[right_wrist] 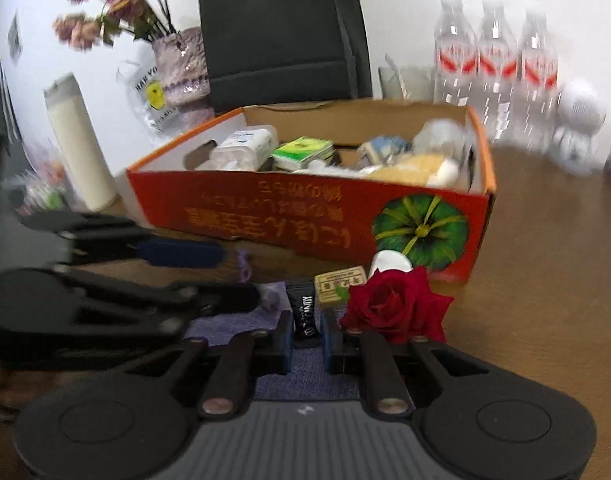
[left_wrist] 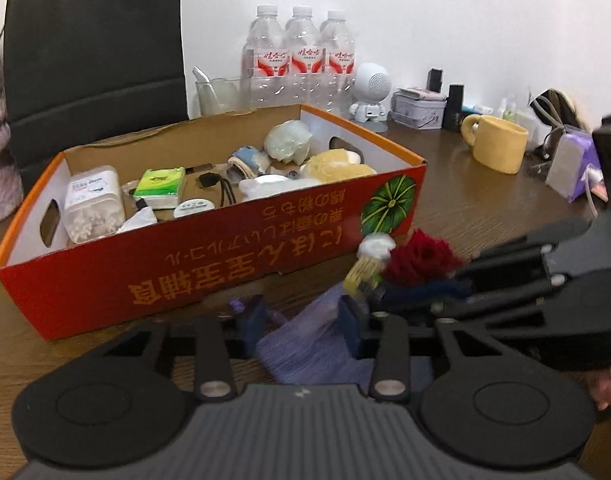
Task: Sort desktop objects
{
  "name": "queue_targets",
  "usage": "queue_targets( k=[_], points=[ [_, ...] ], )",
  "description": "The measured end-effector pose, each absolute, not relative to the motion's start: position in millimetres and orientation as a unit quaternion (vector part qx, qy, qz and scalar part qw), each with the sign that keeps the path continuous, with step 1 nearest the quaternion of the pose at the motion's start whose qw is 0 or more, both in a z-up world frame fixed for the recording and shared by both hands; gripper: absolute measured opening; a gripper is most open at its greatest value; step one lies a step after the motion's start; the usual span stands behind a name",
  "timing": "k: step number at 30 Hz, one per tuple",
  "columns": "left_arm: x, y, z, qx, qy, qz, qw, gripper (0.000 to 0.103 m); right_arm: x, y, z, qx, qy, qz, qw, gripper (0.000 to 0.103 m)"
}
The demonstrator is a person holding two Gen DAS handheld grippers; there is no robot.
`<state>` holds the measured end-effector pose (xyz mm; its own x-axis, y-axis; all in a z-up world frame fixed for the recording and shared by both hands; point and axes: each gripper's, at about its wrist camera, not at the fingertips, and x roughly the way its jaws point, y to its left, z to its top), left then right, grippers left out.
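An orange cardboard box [left_wrist: 185,280] [right_wrist: 265,208] holds several small items. In front of it lie a purple cloth [left_wrist: 305,344] [right_wrist: 233,320], a red rose [left_wrist: 421,256] [right_wrist: 397,304], a small yellow box [right_wrist: 339,284] and a white-capped item [left_wrist: 375,246]. My left gripper [left_wrist: 301,320] [right_wrist: 241,276] straddles the cloth, which bunches up between its pads. From the right, my right gripper [right_wrist: 307,340] [left_wrist: 389,294] is shut on a black tube [right_wrist: 305,312] lying on the cloth beside the rose.
Three water bottles [left_wrist: 301,56], a white robot speaker [left_wrist: 371,92], a tin [left_wrist: 417,108] and a yellow mug [left_wrist: 497,144] stand behind and right of the box. A black bag [left_wrist: 93,40], a flower vase [right_wrist: 181,68] and a white cylinder [right_wrist: 79,140] stand at the left.
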<state>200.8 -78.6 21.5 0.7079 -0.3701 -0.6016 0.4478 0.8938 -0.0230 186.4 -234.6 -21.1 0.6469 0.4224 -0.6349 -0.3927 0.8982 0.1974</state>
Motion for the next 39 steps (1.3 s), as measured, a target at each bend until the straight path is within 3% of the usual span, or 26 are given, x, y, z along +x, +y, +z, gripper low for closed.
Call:
queue_targets(
  k=[8, 14, 17, 19, 24, 30, 32, 33, 35, 36, 39],
  points=[
    [184.1, -21.1, 17.4, 0.002, 0.339, -0.224, 0.913, 0.036, 173.9, -201.1, -24.6, 0.031, 0.355, 0.319, 0.878, 0.013],
    [160.0, -8.9, 21.7, -0.015, 0.311, -0.264, 0.913, 0.046, 172.5, -211.5, -14.5, 0.084, 0.351, 0.322, 0.875, 0.013],
    [160.2, -22.9, 17.1, 0.05, 0.322, -0.259, 0.91, 0.04, 175.1, -224.6, -12.3, 0.113, 0.346, 0.317, 0.876, 0.013],
    [159.3, -28.6, 14.9, 0.079, 0.32, -0.251, 0.91, 0.025, 176.5, -226.2, -13.1, 0.114, 0.345, 0.317, 0.876, 0.013],
    [155.3, -32.0, 21.4, 0.079, 0.32, -0.223, 0.918, 0.002, 177.0, -216.9, -18.1, 0.093, 0.352, 0.314, 0.877, 0.013],
    [140.4, -16.6, 34.0, 0.033, 0.307, -0.182, 0.934, 0.001, 174.2, -209.6, -19.4, 0.071, 0.349, 0.311, 0.881, 0.013],
    [138.0, -17.3, 38.7, 0.035, 0.295, -0.186, 0.937, 0.002, 172.7, -207.8, -20.0, 0.066, 0.349, 0.316, 0.88, 0.013],
    [140.2, -20.3, 40.1, 0.045, 0.293, -0.191, 0.936, 0.007, 171.9, -208.3, -18.7, 0.066, 0.346, 0.318, 0.88, 0.013],
    [150.8, -30.3, 38.5, 0.083, 0.297, -0.206, 0.929, 0.033, 171.2, -212.1, -14.7, 0.076, 0.34, 0.316, 0.883, 0.014],
    [157.2, -34.3, 34.7, 0.1, 0.307, -0.22, 0.921, 0.058, 171.1, -214.4, -13.0, 0.082, 0.338, 0.315, 0.883, 0.014],
    [175.1, -39.3, 19.3, 0.125, 0.328, -0.244, 0.904, 0.05, 171.0, -218.9, -11.9, 0.096, 0.336, 0.312, 0.884, 0.016]
  ],
)
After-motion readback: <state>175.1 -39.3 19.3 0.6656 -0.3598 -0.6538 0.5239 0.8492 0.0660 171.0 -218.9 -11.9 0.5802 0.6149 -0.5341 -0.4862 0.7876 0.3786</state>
